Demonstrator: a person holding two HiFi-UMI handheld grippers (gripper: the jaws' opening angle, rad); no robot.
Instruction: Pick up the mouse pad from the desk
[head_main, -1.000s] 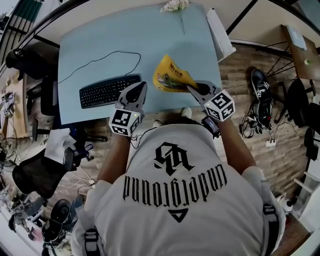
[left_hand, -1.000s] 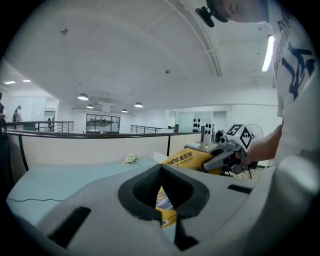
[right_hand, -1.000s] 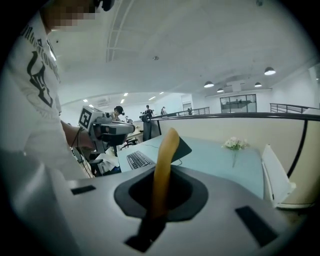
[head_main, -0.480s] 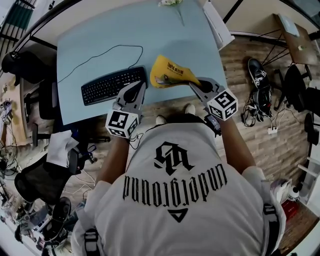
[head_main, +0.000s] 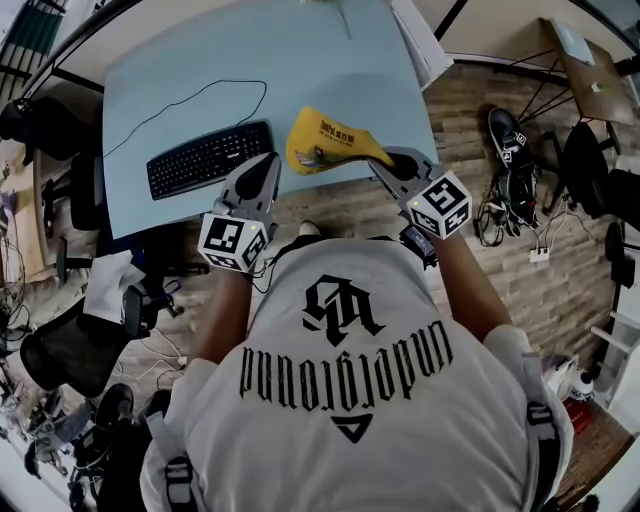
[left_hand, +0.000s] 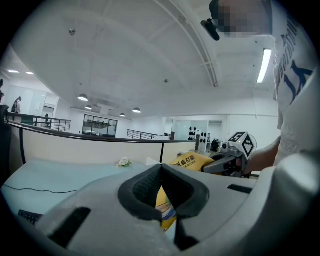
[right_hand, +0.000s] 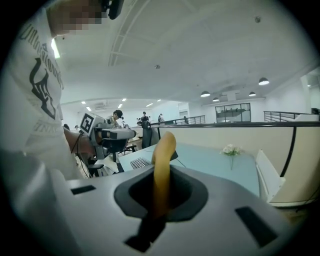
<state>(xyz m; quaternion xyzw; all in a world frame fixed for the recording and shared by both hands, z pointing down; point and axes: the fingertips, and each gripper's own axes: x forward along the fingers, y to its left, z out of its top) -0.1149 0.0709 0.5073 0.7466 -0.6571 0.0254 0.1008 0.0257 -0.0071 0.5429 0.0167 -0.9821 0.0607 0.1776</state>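
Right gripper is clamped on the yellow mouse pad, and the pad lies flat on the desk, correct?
Not flat. The mouse pad is lifted and curled, standing edge-on above the desk, as the right gripper view shows. The right gripper is clamped on it, as you said.

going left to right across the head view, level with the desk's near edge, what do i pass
keyboard → mouse pad → right gripper → black shoe on the floor
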